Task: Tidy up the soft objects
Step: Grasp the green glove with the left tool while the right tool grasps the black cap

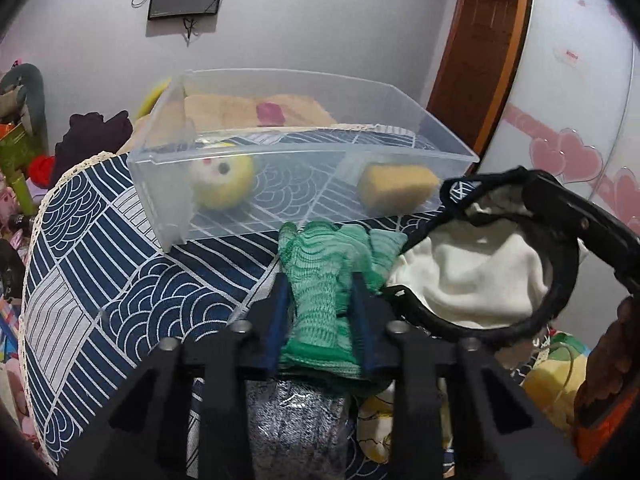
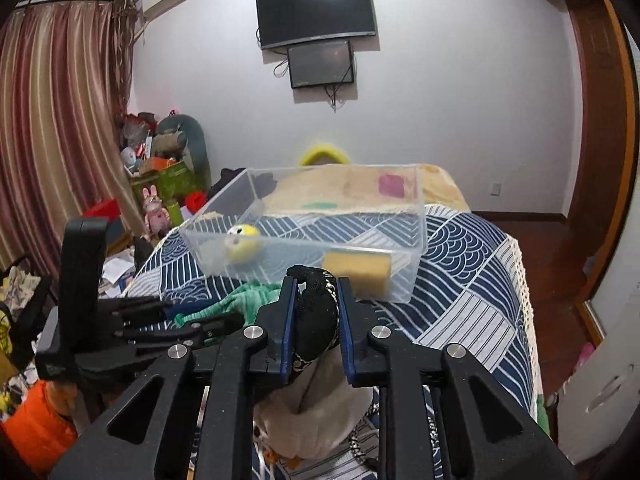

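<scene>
Now left gripper (image 1: 320, 296) jaws pinched on green knitted mesh cloth (image 1: 320, 280), lifted just short of clear plastic bin (image 1: 304, 160) on patterned blue-white bed cover (image 1: 120, 280); right gripper (image 2: 317, 312) jaws clamped on black-rimmed white fabric pouch (image 2: 316, 320), likely holding mouth open; yellow plush ball (image 1: 222, 182), yellow sponge block (image 1: 396, 190) already binned
</scene>
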Demonstrator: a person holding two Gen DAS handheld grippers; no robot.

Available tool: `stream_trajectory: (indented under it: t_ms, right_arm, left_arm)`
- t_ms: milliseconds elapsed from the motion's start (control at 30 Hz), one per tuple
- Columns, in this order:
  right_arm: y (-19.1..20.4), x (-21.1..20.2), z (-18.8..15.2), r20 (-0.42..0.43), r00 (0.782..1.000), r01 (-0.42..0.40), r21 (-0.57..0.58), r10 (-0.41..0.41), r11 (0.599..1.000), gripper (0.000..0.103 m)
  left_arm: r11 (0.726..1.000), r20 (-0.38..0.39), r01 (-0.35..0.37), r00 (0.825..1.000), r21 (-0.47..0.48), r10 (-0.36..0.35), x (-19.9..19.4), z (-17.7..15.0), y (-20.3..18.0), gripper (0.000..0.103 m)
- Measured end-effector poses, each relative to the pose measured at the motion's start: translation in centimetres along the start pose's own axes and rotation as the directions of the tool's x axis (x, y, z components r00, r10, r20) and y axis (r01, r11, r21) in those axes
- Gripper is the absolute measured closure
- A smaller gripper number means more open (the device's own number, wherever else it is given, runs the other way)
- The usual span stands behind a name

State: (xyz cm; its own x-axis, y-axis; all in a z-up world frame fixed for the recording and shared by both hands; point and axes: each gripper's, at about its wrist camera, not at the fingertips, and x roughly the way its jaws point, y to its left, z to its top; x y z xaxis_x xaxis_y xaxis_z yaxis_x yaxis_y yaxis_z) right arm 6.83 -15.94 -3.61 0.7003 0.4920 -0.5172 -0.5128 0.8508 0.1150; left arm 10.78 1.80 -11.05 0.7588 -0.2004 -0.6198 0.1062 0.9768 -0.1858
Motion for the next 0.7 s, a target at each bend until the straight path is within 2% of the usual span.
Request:
stream_trajectory:
  t_ms: [67, 133, 333, 567, 700]
  right_arm:
    - [0.1, -0.1, 0.2, 0.008, 1.0, 0.002, 0.002, -0.002, 1.0, 0.086]
    - [0.2, -0.3, 0.4, 0.018, 1.0, 0.005, -0.002, -0.005, 1.0, 0.086]
    - [0.5, -1.0, 1.7, 0.058, 0.998, -0.006, 0.004, 0.006, 1.0, 0.086]
    - [0.4, -1.6, 3.7, 0.113, 0.994, -0.009, 0.005, 0.009, 1.0, 0.087]
    - [0.5, -2.2, 5.2, 0.16, 0.987, -0.005, -0.003, 0.005, 1.0, 0.087]
  left_arm:
    - [1.0, 0.02, -0.01, 1.0, 0.011, 0.01, -0.6, -0.1, -0.1, 0.088]
    - [1.0, 0.041, -0.019, 0.999, 0.015, 0.018, -1.4, -0.1, -0.1, 0.091]
    - [0.999, 0.12, -0.036, 0.992, 0.014, 0.034, -4.2, 0.6, -0.1, 0.091]
    - [0.999, 0.224, -0.047, 0.973, -0.007, 0.047, -7.8, 2.2, 0.5, 0.091]
    - [0.998, 0.261, -0.063, 0.963, -0.011, 0.063, -8.5, 3.5, 0.8, 0.091]
